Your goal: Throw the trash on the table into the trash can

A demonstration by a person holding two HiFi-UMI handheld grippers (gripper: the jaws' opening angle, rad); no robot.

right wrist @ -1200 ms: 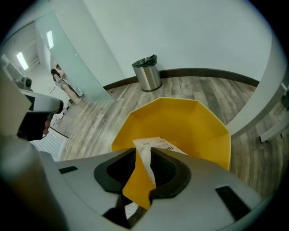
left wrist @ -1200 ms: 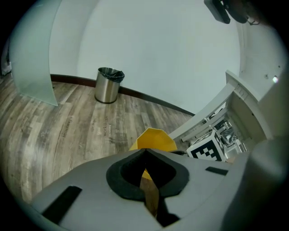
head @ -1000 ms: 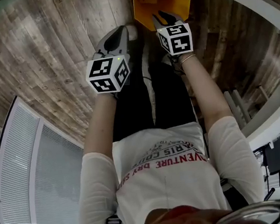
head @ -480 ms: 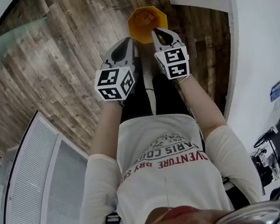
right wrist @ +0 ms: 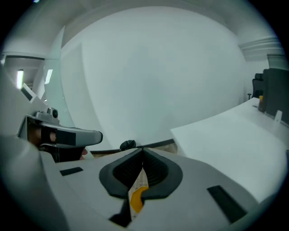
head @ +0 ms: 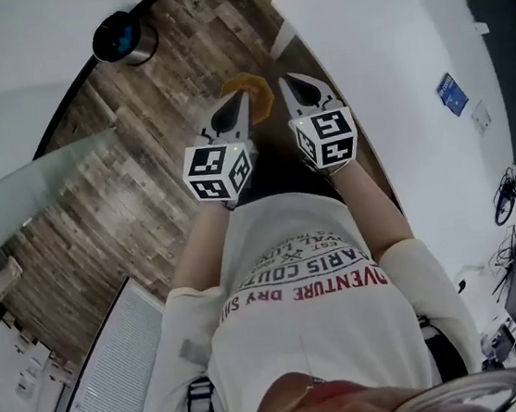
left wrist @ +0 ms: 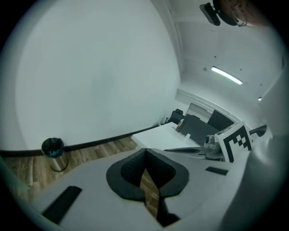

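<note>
left gripper (head: 242, 104) clenched, right gripper (head: 290, 83) just clenched, both empty; shirt (head: 310, 329): head view only

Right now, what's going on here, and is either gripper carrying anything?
A person stands beside a white table, a gripper in each hand held out in front. The left gripper is shut and empty. The right gripper has just closed its jaws with nothing between them. An orange bin sits on the wooden floor below, partly hidden by the left gripper. No trash is being carried.
</note>
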